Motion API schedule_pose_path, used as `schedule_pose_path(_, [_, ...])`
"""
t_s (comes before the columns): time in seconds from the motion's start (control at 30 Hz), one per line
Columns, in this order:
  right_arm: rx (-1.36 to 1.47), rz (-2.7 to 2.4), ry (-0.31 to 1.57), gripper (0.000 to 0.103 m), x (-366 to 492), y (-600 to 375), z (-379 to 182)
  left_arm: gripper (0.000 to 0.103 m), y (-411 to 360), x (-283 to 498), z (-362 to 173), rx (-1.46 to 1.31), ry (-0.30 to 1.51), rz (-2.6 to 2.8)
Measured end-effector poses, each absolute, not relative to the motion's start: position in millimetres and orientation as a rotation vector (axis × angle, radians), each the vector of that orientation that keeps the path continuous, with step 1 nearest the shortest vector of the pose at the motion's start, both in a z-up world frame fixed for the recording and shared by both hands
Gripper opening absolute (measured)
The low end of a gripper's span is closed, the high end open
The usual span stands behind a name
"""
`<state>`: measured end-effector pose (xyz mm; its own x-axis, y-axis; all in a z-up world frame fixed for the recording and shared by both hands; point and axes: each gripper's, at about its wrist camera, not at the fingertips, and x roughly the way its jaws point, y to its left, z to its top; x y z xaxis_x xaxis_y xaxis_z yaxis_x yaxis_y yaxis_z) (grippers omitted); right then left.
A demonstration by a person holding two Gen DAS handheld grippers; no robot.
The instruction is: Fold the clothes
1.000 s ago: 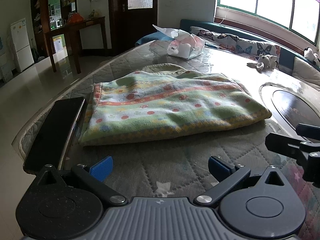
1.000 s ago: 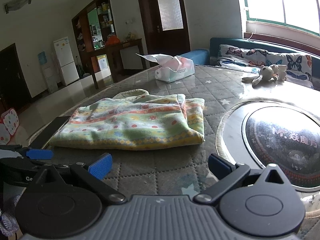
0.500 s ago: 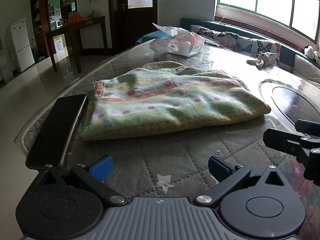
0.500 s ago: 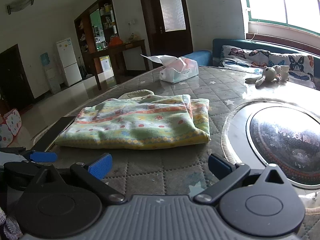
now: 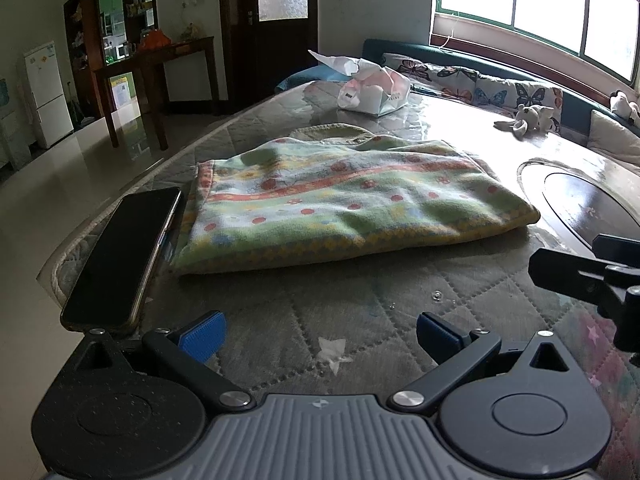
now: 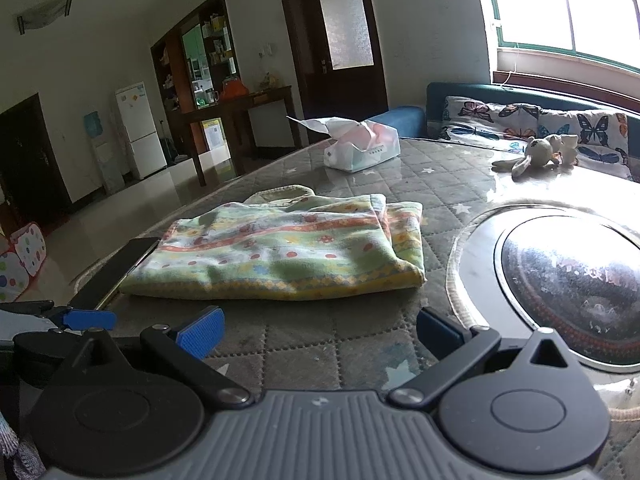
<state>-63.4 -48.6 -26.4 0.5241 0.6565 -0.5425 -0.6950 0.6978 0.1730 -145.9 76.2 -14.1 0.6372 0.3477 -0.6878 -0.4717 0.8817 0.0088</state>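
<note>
On desk: garment (image 5: 344, 196) lies folded in a neat rectangle.
Both hand-held grippers, left (image 5: 318, 332) & right (image 6: 318, 330), wide, empty; little left, maybe final tidy.

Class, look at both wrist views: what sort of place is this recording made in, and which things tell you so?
Most likely a lived-in home, a combined living and dining room. A cushioned bench with butterfly pillows runs under the window, a white fridge stands by the far wall, and a soft toy lies on the padded round table.
</note>
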Motion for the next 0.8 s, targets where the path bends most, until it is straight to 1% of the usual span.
schedule_pose_path(0.8, [-0.062, 0.814, 0.632, 0.103, -70.2, -46.4, -29.6, 0.103, 75.0, -149.0, -13.8, -0.176, 0.738, 0.475])
